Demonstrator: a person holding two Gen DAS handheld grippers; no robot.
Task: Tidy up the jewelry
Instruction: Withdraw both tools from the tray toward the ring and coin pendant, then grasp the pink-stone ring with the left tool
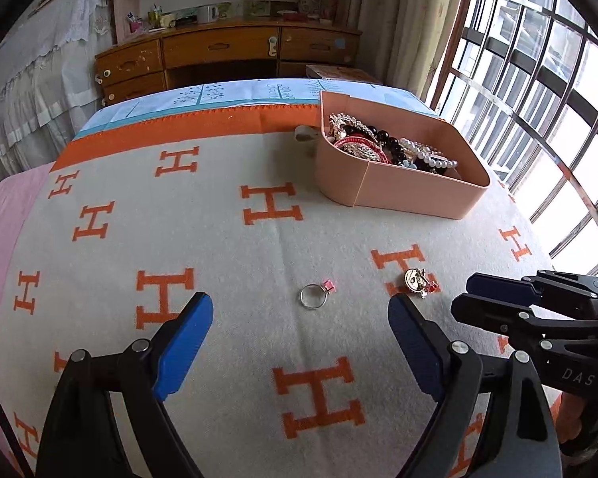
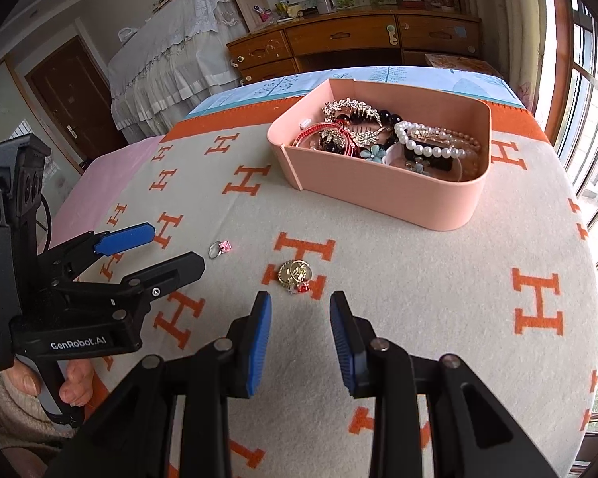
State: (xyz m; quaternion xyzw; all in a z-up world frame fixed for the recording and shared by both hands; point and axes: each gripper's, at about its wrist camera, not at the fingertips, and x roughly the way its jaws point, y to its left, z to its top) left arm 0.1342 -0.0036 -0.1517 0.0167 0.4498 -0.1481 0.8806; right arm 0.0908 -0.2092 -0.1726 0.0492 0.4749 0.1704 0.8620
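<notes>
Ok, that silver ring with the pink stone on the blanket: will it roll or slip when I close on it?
The ring lies flat on the soft blanket, so it probably won't roll unless tipped on edge. Its thin, smooth band may slip or sink into the weave. It looks stiff and light, so the open left gripper could flick it aside.

Left gripper (image 1: 301, 318) pitched down, jaws spread wide, nothing between the blue pads (image 1: 185, 342). Right gripper (image 2: 301, 334) also pitched down, jaws part open with a narrower gap, pads empty, touching nothing. The two sit side by side, close but apart: each shows at the edge of the other's wrist view. Left hand (image 2: 59, 382) wraps the left gripper's handle from below, fingers curled on the trigger grip, knit sleeve cuff at the wrist. Right hand out of view.
</notes>
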